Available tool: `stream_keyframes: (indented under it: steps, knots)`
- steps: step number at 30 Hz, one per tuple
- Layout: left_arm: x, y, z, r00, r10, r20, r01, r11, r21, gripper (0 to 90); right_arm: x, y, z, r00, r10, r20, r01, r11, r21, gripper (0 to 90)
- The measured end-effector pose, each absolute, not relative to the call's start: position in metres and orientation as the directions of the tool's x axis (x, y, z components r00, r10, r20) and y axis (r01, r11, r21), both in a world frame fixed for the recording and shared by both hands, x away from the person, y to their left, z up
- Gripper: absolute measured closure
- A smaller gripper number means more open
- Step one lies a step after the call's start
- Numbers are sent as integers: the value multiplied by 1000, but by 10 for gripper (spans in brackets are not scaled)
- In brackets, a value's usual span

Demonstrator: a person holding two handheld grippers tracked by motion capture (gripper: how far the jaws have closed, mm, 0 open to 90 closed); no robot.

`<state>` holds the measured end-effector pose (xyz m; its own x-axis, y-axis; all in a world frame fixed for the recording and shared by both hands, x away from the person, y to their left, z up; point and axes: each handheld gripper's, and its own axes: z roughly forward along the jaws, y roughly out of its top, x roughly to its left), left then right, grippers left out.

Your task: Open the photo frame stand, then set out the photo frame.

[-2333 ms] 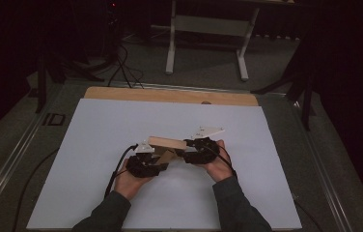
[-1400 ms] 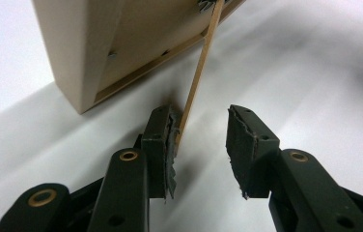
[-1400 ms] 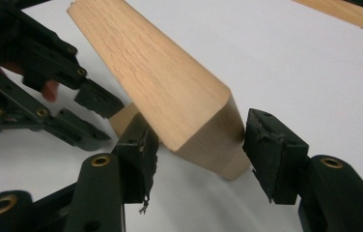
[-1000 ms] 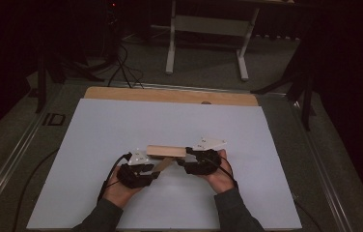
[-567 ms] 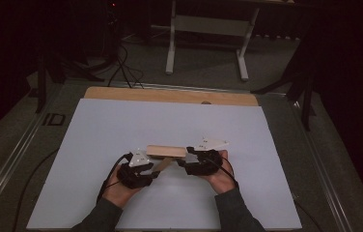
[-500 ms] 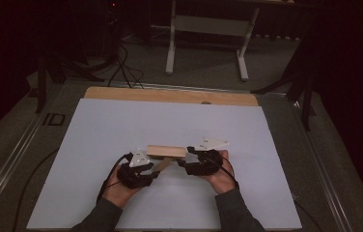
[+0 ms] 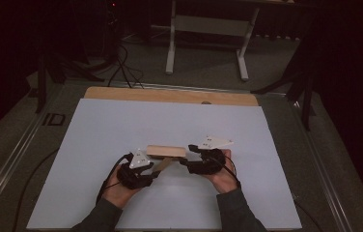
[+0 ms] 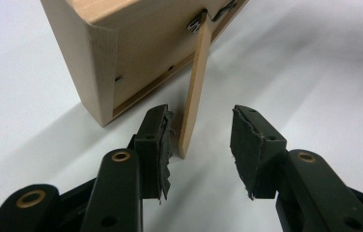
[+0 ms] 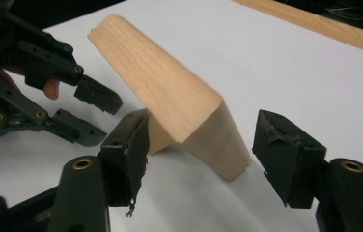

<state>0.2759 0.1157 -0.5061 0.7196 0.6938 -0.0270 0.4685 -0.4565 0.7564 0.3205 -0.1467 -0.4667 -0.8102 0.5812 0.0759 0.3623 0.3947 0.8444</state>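
The letters "ID" [image 7: 54, 119] are marked beside the white bench [image 7: 121, 125]. A wooden photo frame [image 7: 166, 151] stands tilted at the near middle of the bench, propped on its thin wooden stand leg [image 8: 195, 92]. The left gripper [image 8: 201, 140] is spread around that leg, one pad touching it, the other clear. The right gripper [image 9: 208, 150] has just been opening; its jaws straddle the frame's corner, the left pad against it, the other apart. Earlier the frame was held higher; now it rests on the bench.

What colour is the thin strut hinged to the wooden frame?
Light, pale wood, matching the frame; the strut shows best in the left gripper view.
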Motion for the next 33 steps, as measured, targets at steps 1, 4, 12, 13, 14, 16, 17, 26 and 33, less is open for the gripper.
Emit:
stream_keyframes:
  steps: [1, 4, 12, 13, 14, 16, 17, 26, 33]
  knots:
    - [276, 115, -506, 719, 695, -26, 468, -456, 757, 583, 321, -148, -466, -810, 582, 71, 358, 395, 846, 374]
    - [275, 115, -505, 721, 693, -19, 462, -459, 759, 583, 321, -151, -463, -805, 588, 79, 361, 379, 852, 373]
    - [272, 113, -502, 728, 685, 4, 437, -468, 768, 594, 321, -160, -455, -795, 595, 117, 354, 299, 886, 390]
    - [272, 113, -501, 730, 684, 7, 432, -469, 770, 600, 321, -162, -454, -792, 599, 120, 353, 288, 890, 408]
    - [271, 113, -501, 728, 685, 9, 429, -466, 774, 604, 320, -163, -453, -787, 606, 117, 347, 278, 896, 430]
    - [270, 113, -499, 731, 682, 18, 420, -471, 775, 613, 319, -166, -452, -781, 614, 113, 336, 261, 905, 472]
    - [270, 113, -498, 732, 681, 20, 417, -470, 778, 618, 319, -166, -451, -775, 623, 107, 328, 252, 910, 494]
    - [268, 112, -496, 733, 679, 39, 394, -471, 789, 677, 320, -169, -455, -714, 693, 102, 313, 186, 931, 716]
    - [268, 115, -492, 730, 683, 28, 390, -449, 804, 761, 328, -164, -466, -670, 735, 103, 354, 193, 915, 879]
